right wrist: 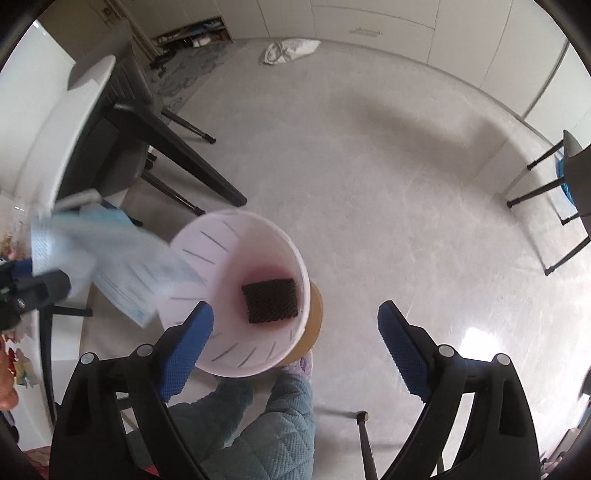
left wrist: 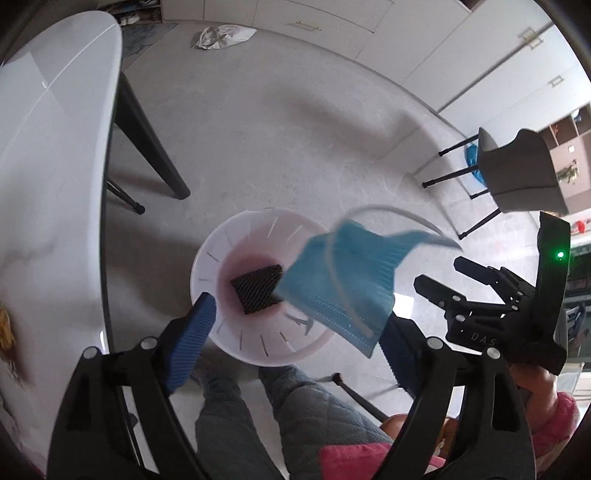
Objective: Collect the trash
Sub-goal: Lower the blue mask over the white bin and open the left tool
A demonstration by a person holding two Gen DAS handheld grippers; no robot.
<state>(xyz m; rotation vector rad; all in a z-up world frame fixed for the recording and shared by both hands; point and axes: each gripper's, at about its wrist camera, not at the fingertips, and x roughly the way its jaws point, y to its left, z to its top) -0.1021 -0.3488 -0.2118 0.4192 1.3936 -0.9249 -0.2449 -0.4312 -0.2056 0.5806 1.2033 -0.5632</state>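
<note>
blue face mask [left wrist: 338, 284] loose above white bin [left wrist: 207, 266], left gripper [left wrist: 299, 328] open; right gripper [right wrist: 295, 332] open

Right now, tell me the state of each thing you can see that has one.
Face mask: loose in the air above the bin, unheld.
Bin: upright, uncovered, dark square pad at the bottom.
Left gripper: jaws open.
Right gripper: jaws open, empty.

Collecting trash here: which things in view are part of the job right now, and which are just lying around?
Part of the job:
- blue face mask, loose in the air over the bin
- white bin on the floor
- black square piece at the bin's bottom

Just lying about:
- white bag on the far floor
- grey chair
- white table
</note>
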